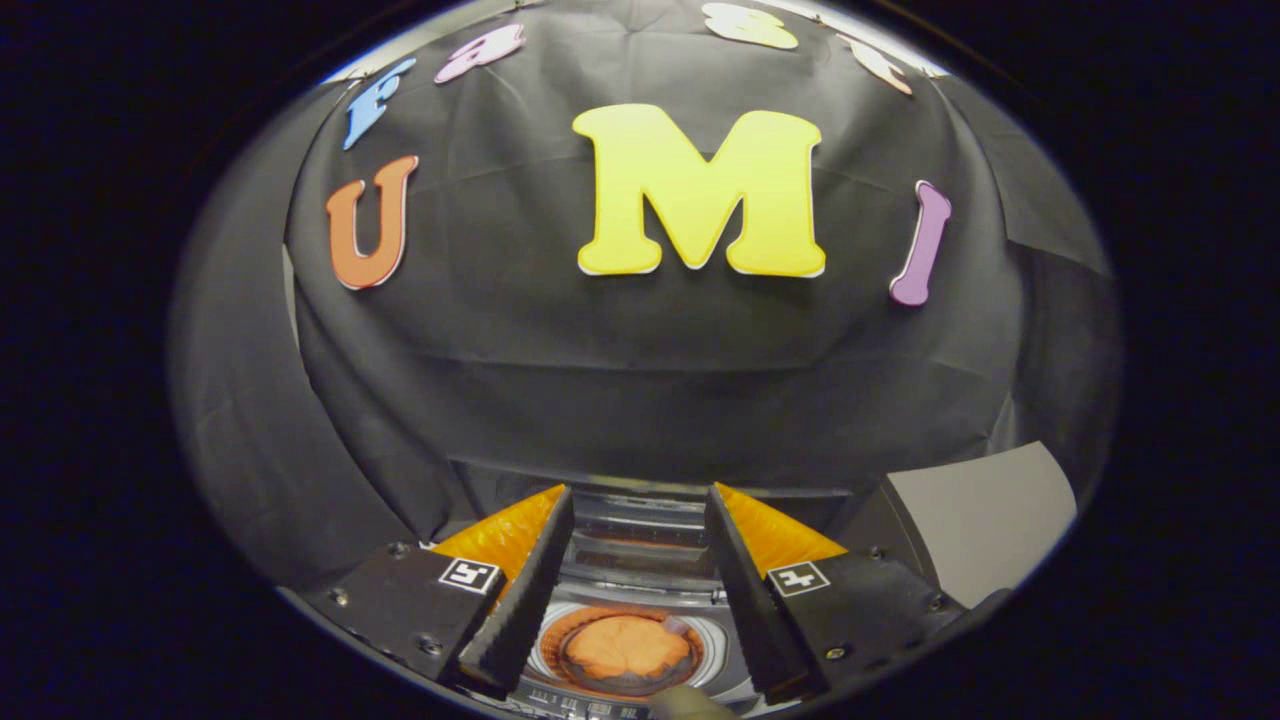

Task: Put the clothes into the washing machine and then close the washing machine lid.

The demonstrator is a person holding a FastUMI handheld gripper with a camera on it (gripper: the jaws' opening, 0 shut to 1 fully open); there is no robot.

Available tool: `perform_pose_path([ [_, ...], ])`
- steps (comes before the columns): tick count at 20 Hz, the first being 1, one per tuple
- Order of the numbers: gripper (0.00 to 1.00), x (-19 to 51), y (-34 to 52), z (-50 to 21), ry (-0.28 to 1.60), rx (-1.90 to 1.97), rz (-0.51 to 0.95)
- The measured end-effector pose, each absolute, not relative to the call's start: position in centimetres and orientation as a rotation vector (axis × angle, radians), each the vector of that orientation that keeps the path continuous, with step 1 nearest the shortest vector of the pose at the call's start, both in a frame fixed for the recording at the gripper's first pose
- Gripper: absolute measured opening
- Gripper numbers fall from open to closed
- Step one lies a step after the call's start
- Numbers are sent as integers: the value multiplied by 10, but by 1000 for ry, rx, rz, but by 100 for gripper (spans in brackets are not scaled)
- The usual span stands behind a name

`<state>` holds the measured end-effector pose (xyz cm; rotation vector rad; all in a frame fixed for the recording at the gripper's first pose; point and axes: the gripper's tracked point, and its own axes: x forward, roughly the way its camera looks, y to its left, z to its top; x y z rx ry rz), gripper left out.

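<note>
An orange garment [625, 648] is seen bundled inside the round drum of the washing machine [640, 545], below and between the gripper [640, 500] fingers (spread apart, nothing held). A grey panel [985, 520] stands beside it.

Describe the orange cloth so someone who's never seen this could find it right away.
Find the washing machine below the black cloth wall. Its round drum opening sits between the open tongs. The orange cloth lies crumpled inside, the one bright thing amid grey and white parts.
</note>
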<state>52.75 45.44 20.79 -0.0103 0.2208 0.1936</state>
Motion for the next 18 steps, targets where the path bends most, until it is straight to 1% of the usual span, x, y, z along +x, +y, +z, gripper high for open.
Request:
perform_pose_path([
  [8,83,570,460,235,213,23,160],
  [15,83,614,473,208,304,39,156],
  [18,83,630,472,194,347,22,124],
])
